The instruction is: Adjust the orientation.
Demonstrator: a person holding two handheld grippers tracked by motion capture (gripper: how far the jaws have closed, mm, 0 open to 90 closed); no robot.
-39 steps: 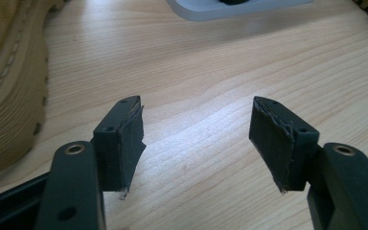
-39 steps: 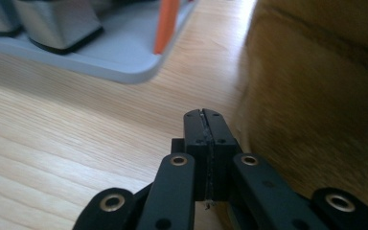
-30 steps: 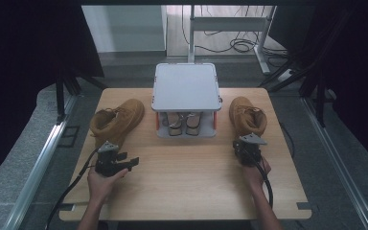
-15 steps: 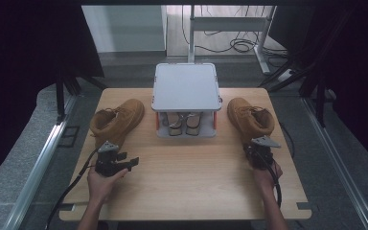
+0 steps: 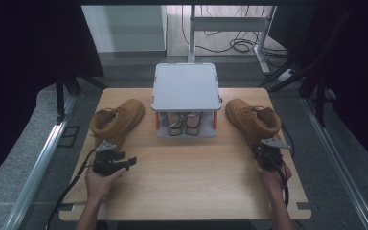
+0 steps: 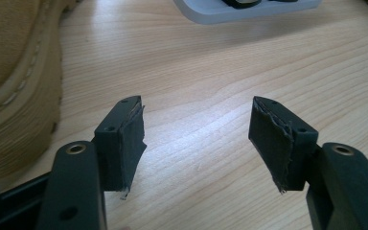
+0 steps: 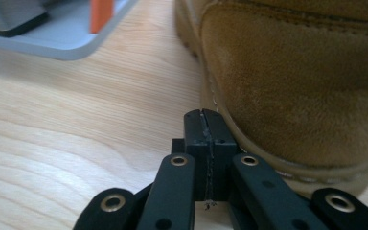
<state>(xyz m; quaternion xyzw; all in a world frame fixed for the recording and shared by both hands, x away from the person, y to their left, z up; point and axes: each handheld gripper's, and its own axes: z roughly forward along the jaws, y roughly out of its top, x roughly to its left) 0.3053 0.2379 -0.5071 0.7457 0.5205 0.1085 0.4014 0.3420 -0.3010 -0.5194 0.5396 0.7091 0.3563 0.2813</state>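
Two tan boots lie on the wooden table, the left boot [image 5: 117, 120] and the right boot [image 5: 253, 120]. A person's left hand holds my left gripper [image 5: 129, 162] low over the table, just in front of the left boot. Its jaws stand open with bare wood between them [image 6: 196, 129], and the boot's sole [image 6: 14, 72] is at their left. My right gripper [image 5: 267, 149] is at the near end of the right boot. Its jaws are shut with nothing between them [image 7: 205, 129], right beside the boot's heel [image 7: 297, 72].
A grey two-level rack [image 5: 187, 88] stands at the back middle of the table, with a pair of shoes [image 5: 184, 122] on its lower shelf. Its base [image 7: 62, 33] and an orange post [image 7: 100, 9] are left of the right gripper. Bare wood lies between the hands.
The right hand has slid its shut gripper to the right, along the near end of the right boot. The left hand and its gripper have stayed put.
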